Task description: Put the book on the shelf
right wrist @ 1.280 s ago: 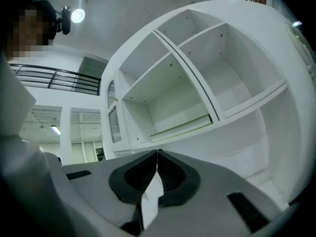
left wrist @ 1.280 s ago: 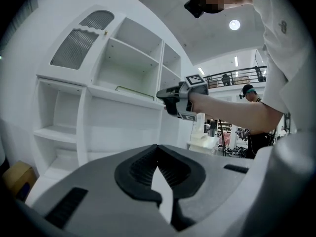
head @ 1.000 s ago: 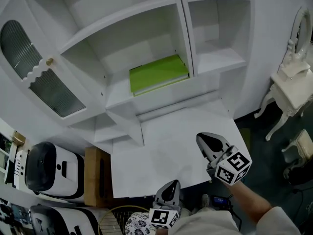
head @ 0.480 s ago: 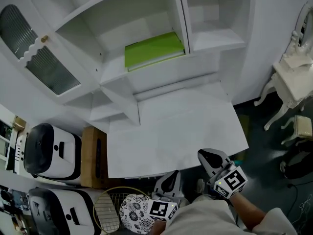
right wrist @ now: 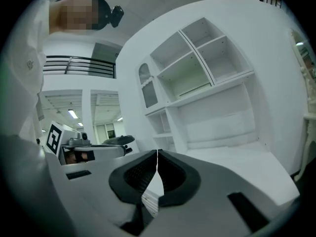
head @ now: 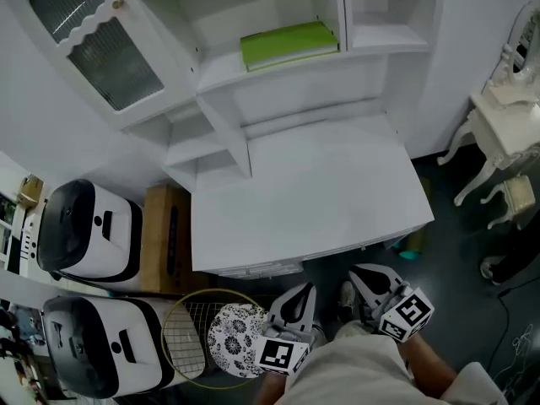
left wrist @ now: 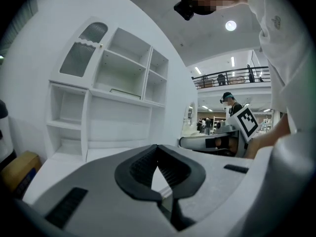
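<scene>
Your white cabinet (head: 278, 99) is smooth, painted and square-edged, with a flat desk ledge (head: 312, 201) at its foot; the thin green book (head: 288, 43) lies flat on a middle shelf of that cabinet, against the right upright, so the job looks done; your left gripper (head: 299, 298) and right gripper (head: 364, 275) hang below the cabinet's front edge, ribbed dark pads (right wrist: 172, 174) closed together on nothing.

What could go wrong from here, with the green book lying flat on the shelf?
1. The green book lies close to the shelf's front edge, so a knock to the cabinet could perhaps slide it off.
2. A racket lies on the floor just beside the left claw; a step that way might catch on it.
</scene>
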